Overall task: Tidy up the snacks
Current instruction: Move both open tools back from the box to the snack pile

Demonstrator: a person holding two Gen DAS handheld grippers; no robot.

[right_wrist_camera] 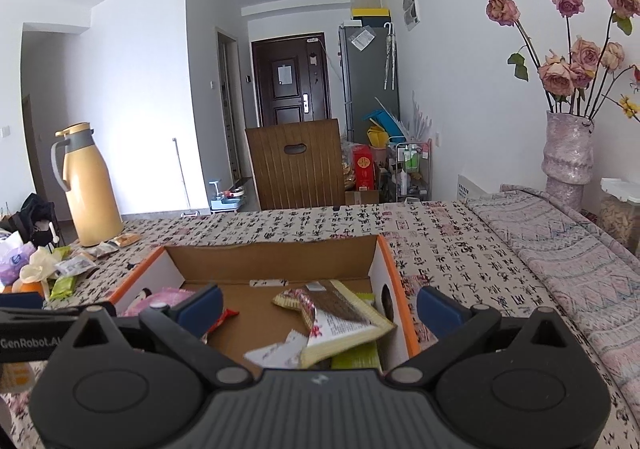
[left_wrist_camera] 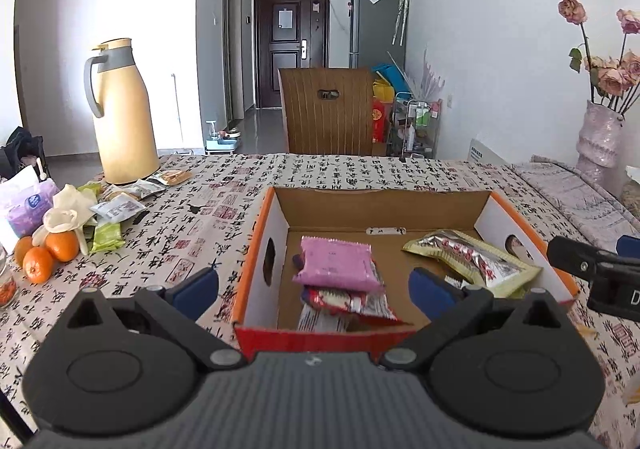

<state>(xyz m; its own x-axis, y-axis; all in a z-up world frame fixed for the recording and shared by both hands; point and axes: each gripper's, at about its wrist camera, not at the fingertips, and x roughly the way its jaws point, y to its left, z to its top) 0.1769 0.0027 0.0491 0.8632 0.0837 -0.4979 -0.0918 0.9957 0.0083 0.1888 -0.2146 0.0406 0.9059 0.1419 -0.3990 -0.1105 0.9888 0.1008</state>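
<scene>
Left wrist, pink snack packet, orange-rimmed box

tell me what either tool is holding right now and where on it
Nothing: the left tool and right tool are both open and empty above the box.

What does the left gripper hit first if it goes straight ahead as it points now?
Probably the pink snack packet in the cardboard box. The open left gripper points into the box, with the packet centred between its fingers. Depth is unclear; aimed lower, it would meet the box's red front wall first.
</scene>
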